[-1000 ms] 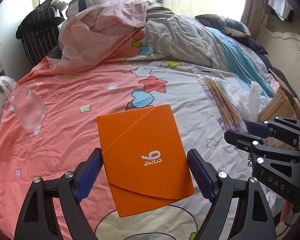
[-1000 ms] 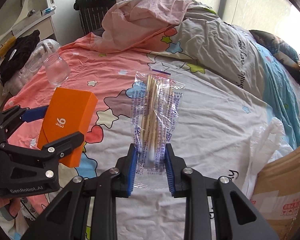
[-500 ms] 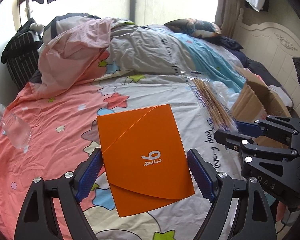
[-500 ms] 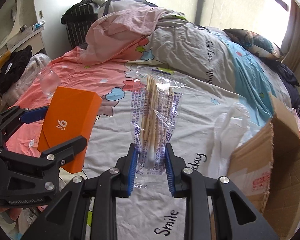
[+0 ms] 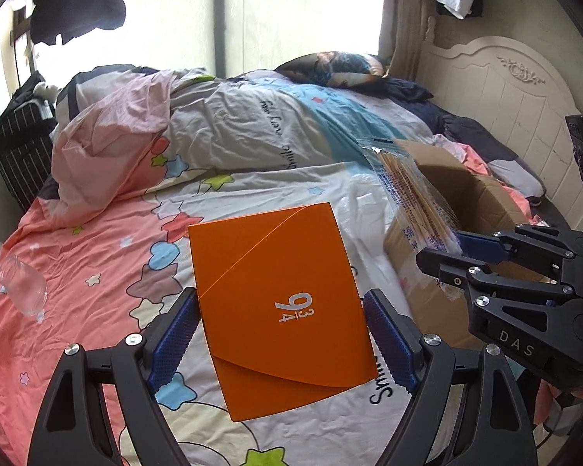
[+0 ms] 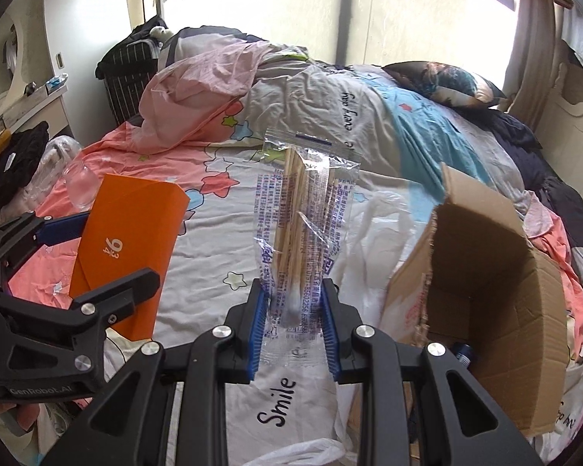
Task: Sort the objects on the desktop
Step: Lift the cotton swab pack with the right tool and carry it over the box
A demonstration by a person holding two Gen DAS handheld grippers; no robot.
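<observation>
An orange box (image 5: 280, 299) printed "9 3/4" hangs above the bed, with my left gripper (image 5: 281, 338) shut on its two sides. The same orange box (image 6: 126, 240) shows at the left of the right wrist view, held by the left gripper (image 6: 79, 246). My right gripper (image 6: 293, 322) is shut on the lower end of a clear bag of cotton swabs (image 6: 305, 225), which stands upright over the quilt. In the left wrist view that swab bag (image 5: 412, 198) rises from the right gripper (image 5: 449, 246) at the right, in front of an open cardboard box (image 5: 482, 213).
The cardboard box (image 6: 497, 287) lies open on the bed's right side with a small dark item inside. A clear glass jar (image 5: 21, 289) lies on the pink sheet at the left. Piled quilts (image 5: 213, 124), a pillow and a headboard (image 5: 501, 89) lie beyond. A white plastic bag (image 6: 373, 217) lies beside the box.
Both grippers rose and swung to the right over the bed with their loads. The cardboard box has come fully into view, and the glass jar has slid toward the left edge.
</observation>
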